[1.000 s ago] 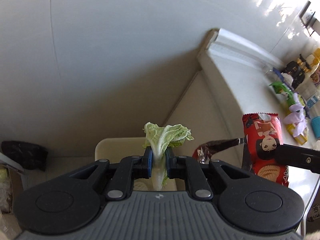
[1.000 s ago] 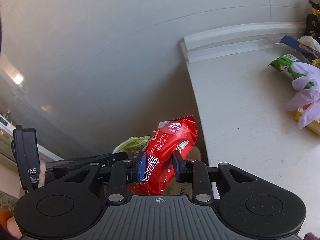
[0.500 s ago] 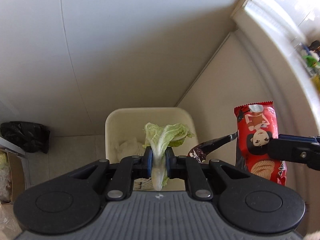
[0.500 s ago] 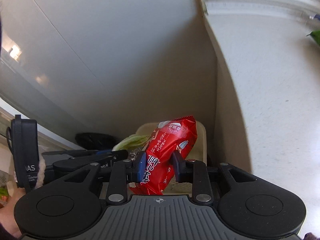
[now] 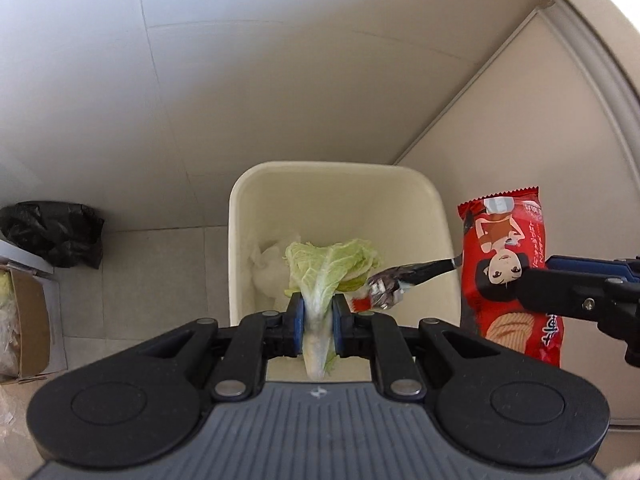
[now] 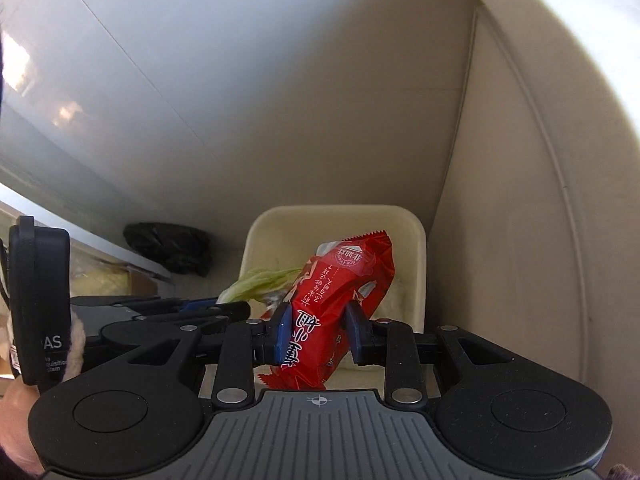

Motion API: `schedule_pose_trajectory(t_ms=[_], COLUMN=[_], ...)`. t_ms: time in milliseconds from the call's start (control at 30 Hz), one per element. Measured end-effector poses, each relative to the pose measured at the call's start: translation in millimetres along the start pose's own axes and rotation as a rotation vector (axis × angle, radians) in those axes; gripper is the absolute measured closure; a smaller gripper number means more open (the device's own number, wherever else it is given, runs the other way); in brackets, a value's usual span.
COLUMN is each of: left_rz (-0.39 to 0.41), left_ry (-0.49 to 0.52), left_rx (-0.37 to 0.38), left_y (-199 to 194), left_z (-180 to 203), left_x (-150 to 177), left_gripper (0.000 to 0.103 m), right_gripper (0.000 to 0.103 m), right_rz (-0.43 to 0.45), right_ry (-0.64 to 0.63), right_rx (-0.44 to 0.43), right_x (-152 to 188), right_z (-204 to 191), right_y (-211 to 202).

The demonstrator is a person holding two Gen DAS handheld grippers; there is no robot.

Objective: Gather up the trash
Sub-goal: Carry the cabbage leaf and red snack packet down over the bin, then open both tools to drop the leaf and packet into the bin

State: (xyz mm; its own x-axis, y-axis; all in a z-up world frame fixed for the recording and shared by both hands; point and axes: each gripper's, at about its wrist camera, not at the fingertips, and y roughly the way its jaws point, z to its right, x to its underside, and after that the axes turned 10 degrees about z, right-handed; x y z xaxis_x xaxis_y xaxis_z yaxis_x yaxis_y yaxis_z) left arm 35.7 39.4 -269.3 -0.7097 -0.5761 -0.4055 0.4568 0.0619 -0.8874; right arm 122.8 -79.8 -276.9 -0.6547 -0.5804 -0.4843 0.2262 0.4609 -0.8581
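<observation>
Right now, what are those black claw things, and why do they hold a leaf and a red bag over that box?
They are two hand-held grabbers, each carried by a person, with a camera looking along its fingers. One picture comes from the left gripper, pinching a pale green cabbage leaf. The other comes from the right gripper, squeezing a shiny red snack packet. Below both stands a cream plastic trash bin on the floor, with white crumpled paper inside. A black plastic bag lies nearby.
</observation>
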Motion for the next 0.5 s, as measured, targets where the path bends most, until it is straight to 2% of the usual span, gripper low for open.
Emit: schedule_pose_trajectory(t_ms=[167, 300, 500], left_rz=[-0.008, -0.015, -0.011], left_ry=[-0.001, 0.001, 0.019], left_rx=[-0.003, -0.003, 0.009], left_y=[6, 8, 14], left_z=[-4, -3, 0], left_x=[2, 2, 0], left_gripper=[0.09, 0.09, 0.089], right_gripper=[0.076, 0.072, 0.071], right_rz=[-0.023, -0.03, -0.019], right_ry=[-0.055, -0.043, -0.027], right_rx=[0.019, 0.029, 0.028], right_x=[-3, -5, -2], right_z=[0, 3, 1], right_y=[12, 17, 18])
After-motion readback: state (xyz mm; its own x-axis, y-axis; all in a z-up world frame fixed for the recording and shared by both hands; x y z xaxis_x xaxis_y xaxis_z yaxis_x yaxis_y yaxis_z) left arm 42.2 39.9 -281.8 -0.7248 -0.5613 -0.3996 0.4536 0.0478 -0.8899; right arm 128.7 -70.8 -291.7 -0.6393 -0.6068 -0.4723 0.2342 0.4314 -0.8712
